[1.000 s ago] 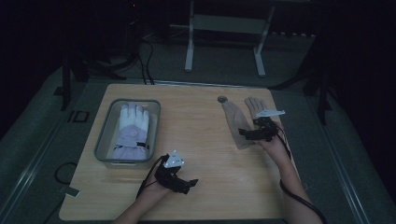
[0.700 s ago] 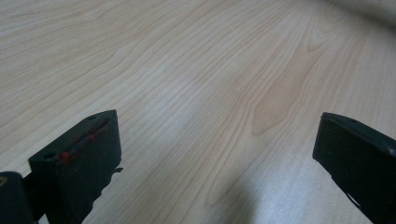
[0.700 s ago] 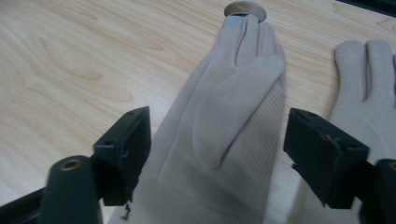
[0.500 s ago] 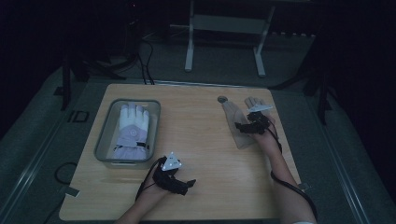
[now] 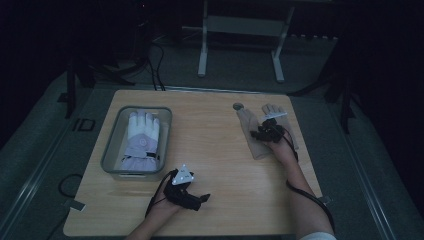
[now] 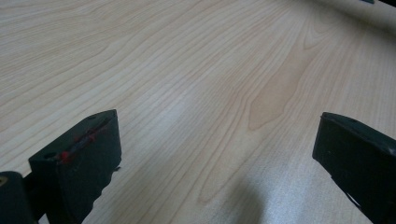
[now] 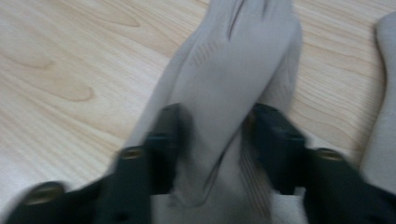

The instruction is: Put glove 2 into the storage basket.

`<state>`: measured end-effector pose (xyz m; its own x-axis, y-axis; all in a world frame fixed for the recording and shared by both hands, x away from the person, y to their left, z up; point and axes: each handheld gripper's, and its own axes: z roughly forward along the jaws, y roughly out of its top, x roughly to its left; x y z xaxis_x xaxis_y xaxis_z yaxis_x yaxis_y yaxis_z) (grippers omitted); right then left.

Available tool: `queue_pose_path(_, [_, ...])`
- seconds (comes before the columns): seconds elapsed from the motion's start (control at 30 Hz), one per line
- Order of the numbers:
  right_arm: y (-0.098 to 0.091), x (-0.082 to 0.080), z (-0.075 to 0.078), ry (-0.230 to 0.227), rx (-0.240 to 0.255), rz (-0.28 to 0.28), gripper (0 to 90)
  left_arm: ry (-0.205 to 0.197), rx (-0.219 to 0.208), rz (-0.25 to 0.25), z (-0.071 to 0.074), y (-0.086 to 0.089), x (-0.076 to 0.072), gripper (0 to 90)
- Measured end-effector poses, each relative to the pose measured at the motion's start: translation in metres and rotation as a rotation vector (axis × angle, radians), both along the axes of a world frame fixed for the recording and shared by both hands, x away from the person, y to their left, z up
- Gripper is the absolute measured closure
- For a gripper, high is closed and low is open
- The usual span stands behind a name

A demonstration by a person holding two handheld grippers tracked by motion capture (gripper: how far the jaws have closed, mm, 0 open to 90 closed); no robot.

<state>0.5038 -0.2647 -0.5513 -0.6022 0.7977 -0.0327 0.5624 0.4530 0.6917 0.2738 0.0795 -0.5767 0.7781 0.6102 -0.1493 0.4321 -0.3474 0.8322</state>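
Note:
A beige glove [image 5: 250, 140] [image 7: 238, 56] lies on the right part of the wooden table [image 5: 215, 150]. My right gripper [image 5: 264, 133] [image 7: 217, 135] is down on it. Its jaws have just been closing and now pinch a raised fold of the fabric between the pads. A second beige glove [image 5: 274, 109] [image 7: 385, 93] lies just to the right of the first. My left gripper [image 5: 202, 199] [image 6: 215, 135] rests low over bare wood near the front edge, open, with nothing between its fingers. A white glove [image 5: 142, 135] lies in the grey tray [image 5: 111, 150] at the left.
A small round dark object [image 5: 238, 106] sits on the table just beyond the beige glove. Cables trail from both grippers toward the front edge. A metal stand [image 5: 240, 45] is on the floor beyond the table's far edge.
My right gripper has moved left and down onto the beige glove, and its jaws have closed from wide open onto a fold of it. The left gripper has stayed in place.

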Motion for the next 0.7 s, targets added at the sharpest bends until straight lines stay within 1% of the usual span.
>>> queue_pose_path(0.03, [0.001,-0.001,0.001,0.006,0.0,-0.004,70.1,-0.005,0.002,0.004,0.0,0.0,0.0,1.5])
queue_pose_path(0.1, [0.003,-0.002,0.002,0.011,-0.009,-0.018,76.7,-0.01,-0.008,0.006,0.0,0.0,-0.001,1.5])
queue_pose_path(0.17, [0.007,-0.004,0.004,0.027,-0.016,-0.045,79.2,-0.016,-0.01,0.014,0.0,0.0,-0.001,1.5])
queue_pose_path(0.2, [0.007,-0.004,0.004,0.027,-0.016,-0.045,79.2,-0.016,-0.01,0.014,0.0,0.0,-0.001,1.4])
queue_pose_path(0.23, [0.009,-0.005,0.005,0.038,-0.009,-0.054,80.0,-0.022,-0.012,0.019,0.0,0.001,-0.002,1.4])
queue_pose_path(0.27, [0.013,-0.009,0.008,0.05,0.015,-0.055,80.5,-0.027,-0.014,0.022,0.0,0.001,-0.002,1.5])
queue_pose_path(0.3, [0.016,-0.012,0.011,0.051,0.024,-0.067,80.7,-0.029,-0.015,0.024,0.0,0.001,-0.003,1.4])
queue_pose_path(0.37, [0.019,-0.018,0.016,0.05,0.067,-0.074,80.9,-0.036,-0.007,0.028,0.001,0.001,-0.003,1.5])
queue_pose_path(0.43, [0.024,-0.025,0.023,0.049,0.097,-0.085,81.0,-0.035,-0.01,0.027,0.001,0.001,-0.003,1.4])
queue_pose_path(0.5, [0.031,-0.033,0.032,0.039,0.118,-0.081,81.0,-0.038,-0.009,0.031,0.001,0.001,-0.002,1.5])
queue_pose_path(0.57, [0.038,-0.042,0.041,0.026,0.133,-0.078,81.0,-0.047,-0.012,0.049,0.002,0.002,-0.002,1.5])
queue_pose_path(0.63, [0.045,-0.051,0.05,0.01,0.163,-0.068,80.9,-0.048,-0.037,0.054,0.004,0.004,-0.001,1.5])
queue_pose_path(0.67, [0.049,-0.057,0.056,-0.002,0.175,-0.056,80.9,-0.056,-0.042,0.064,0.005,0.005,-0.002,1.4])
queue_pose_path(0.7, [0.052,-0.061,0.06,-0.016,0.18,-0.056,81.0,-0.065,-0.042,0.069,0.006,0.005,-0.002,1.5])
